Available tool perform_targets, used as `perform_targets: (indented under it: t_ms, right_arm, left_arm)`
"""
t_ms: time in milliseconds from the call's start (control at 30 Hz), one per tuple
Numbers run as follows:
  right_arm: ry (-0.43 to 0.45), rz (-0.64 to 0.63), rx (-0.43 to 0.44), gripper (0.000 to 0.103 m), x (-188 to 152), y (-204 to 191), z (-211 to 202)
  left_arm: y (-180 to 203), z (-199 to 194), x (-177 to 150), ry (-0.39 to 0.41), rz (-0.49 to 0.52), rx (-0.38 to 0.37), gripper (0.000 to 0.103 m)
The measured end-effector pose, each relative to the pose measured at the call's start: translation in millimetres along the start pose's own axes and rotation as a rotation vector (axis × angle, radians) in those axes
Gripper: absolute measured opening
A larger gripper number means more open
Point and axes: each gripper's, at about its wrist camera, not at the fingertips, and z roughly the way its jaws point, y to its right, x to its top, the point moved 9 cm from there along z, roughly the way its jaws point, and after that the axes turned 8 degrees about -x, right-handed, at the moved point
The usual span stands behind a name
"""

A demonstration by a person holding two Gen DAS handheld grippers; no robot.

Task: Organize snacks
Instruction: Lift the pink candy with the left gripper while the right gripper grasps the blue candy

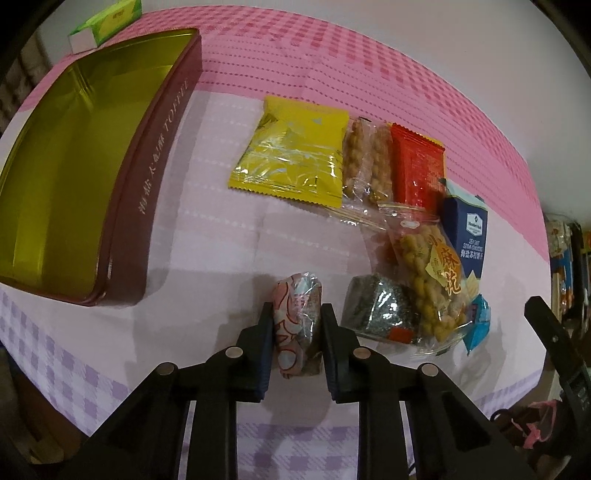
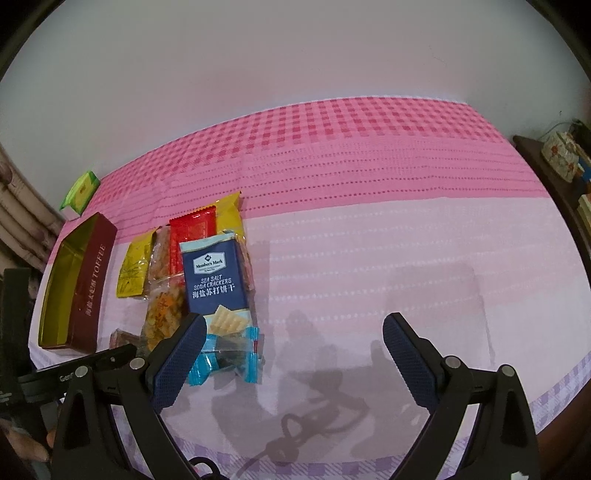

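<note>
My left gripper (image 1: pixel 296 314) is shut on a pink-wrapped snack (image 1: pixel 298 317) at the table's near side. An open maroon toffee tin (image 1: pixel 155 173) with a gold inside lies to its left; it also shows in the right wrist view (image 2: pixel 94 280). A pile of snacks lies to the right: a yellow packet (image 1: pixel 291 151), a red packet (image 1: pixel 417 170), a blue cracker pack (image 2: pixel 216 277), a twisted-dough bag (image 1: pixel 432 280), a dark sesame bar (image 1: pixel 376 310) and a light blue candy (image 2: pixel 229 354). My right gripper (image 2: pixel 295 328) is open and empty, right of the pile.
A green and white box (image 1: pixel 107 22) stands behind the tin near the wall. The table wears a pink and lilac checked cloth (image 2: pixel 369 240). A dark shelf with items (image 2: pixel 561 155) stands at the far right. The left gripper's body (image 2: pixel 74 373) shows at the lower left.
</note>
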Motion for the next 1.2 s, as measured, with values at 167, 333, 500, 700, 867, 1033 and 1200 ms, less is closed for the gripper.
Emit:
perform_targets:
  t_ms: [167,333,500,700,867,1033,1200]
  right_arm:
    - [-0.006,-0.037,0.044,0.083,-2.9,-9.9,1.0]
    - [-0.023,-0.121,0.084,0.073,-12.9,-35.3,2.8]
    - [-0.047,-0.176,0.084,0.069,-24.4,-51.3,9.5]
    - [-0.071,-0.174,0.084,0.066,-31.8,-53.6,17.7]
    - [-0.088,-0.155,0.096,0.058,-35.5,-54.2,23.2]
    - [-0.083,-0.150,0.109,0.049,-35.5,-56.4,23.8]
    - [-0.062,-0.164,0.105,0.042,-34.0,-58.5,22.7]
  left_arm:
    - [-5.5,-2.6,-0.8,0.009,0.025,0.004,0.024]
    - [-4.4,-12.5,-1.1,0.034,0.072,0.004,0.024]
    - [1.2,-28.3,2.3,0.080,0.121,0.003,0.024]
    - [8.7,-46.3,6.3,0.126,0.170,0.004,0.024]
    - [11.8,-60.7,11.3,0.156,0.204,0.011,0.024]
    - [12.8,-70.1,19.7,0.173,0.220,0.017,0.024]
    - [1.8,-78.6,30.6,0.196,0.207,0.034,0.024]
